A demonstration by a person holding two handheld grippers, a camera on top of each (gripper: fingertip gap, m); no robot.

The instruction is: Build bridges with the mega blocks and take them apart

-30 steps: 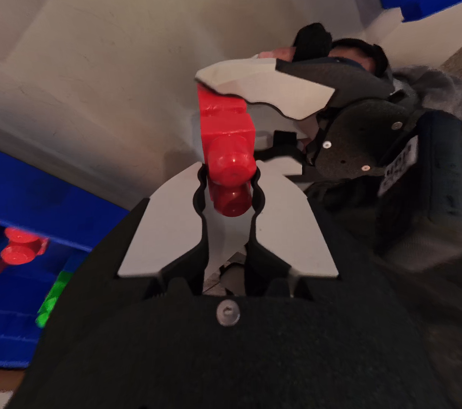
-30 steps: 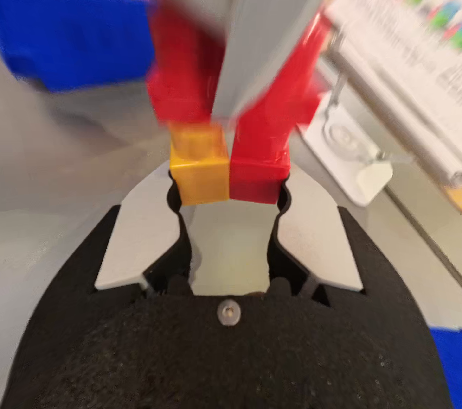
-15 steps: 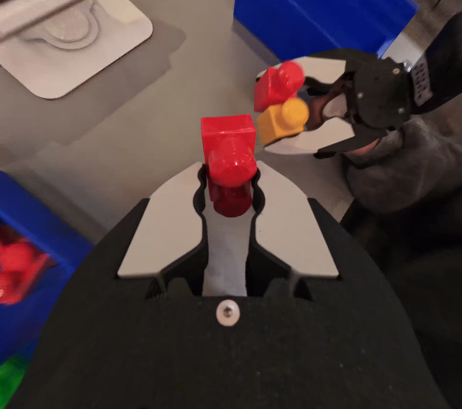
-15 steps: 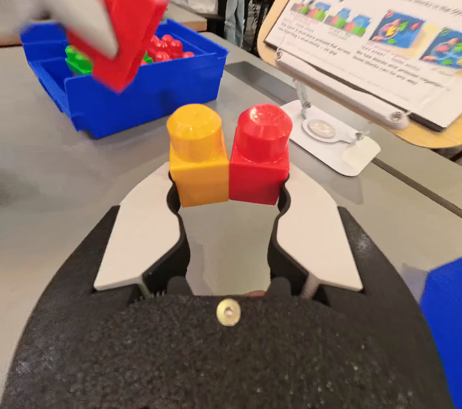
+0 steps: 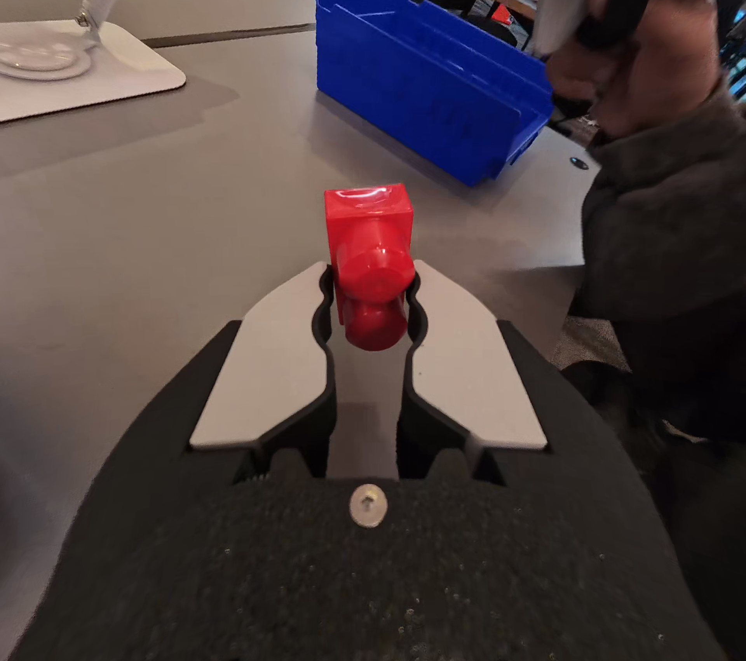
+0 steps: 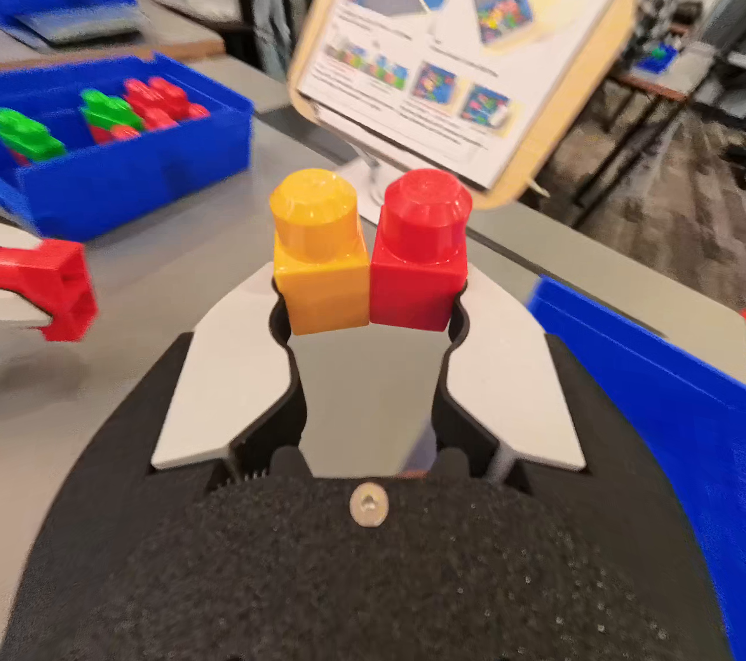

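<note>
**Both tools loaded, blocks held clear of the counter**

The left tool is closed narrowly on a long red mega block, gripped by its sides with the studs facing back toward the camera and its hollow underside facing away. This grip probably leaves the socket side free for mating.

The right tool stands wider, clamping a yellow single-stud block and a red single-stud block side by side, studs up. Held together, they likely serve as a pair of piers.

All three blocks hang above the grey counter. A blue bin with red and green blocks sits behind; a second blue bin stands near the left tool. An instruction board on a stand faces the work area.
</note>
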